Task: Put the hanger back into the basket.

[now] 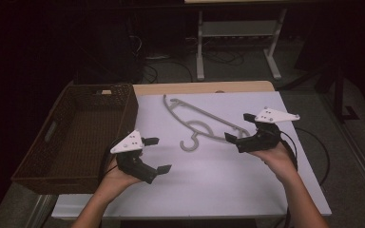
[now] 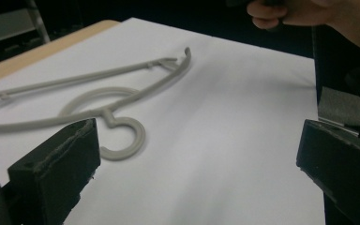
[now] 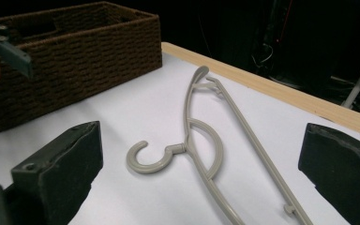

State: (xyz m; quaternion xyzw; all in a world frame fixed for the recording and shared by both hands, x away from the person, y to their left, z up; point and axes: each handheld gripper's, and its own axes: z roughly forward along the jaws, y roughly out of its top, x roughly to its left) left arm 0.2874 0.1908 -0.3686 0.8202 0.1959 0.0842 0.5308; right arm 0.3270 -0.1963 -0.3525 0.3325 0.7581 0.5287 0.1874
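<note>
Pre-grasp, nothing picked up yet. Grey hanger (image 1: 204, 122) flat on the white table (image 1: 228, 185), hook toward the near edge, just right of the brown basket (image 1: 71, 137). Left gripper (image 1: 158, 154) wide open, empty, hovering near the basket. Right gripper (image 1: 240, 127) open, empty, jaws apparently astride the hanger's right end, hard to confirm. Next: probably lower right gripper, close on the thin bar; flat on the table, little clearance.

A white sheet (image 1: 228, 180) is spread over the wooden surface (image 1: 195, 88), whose bare edge is left exposed along the far side. A grey plastic hanger (image 1: 200, 124) is laid flat on the sheet, and a brown woven basket (image 1: 28, 161) is set at the left edge.
</note>
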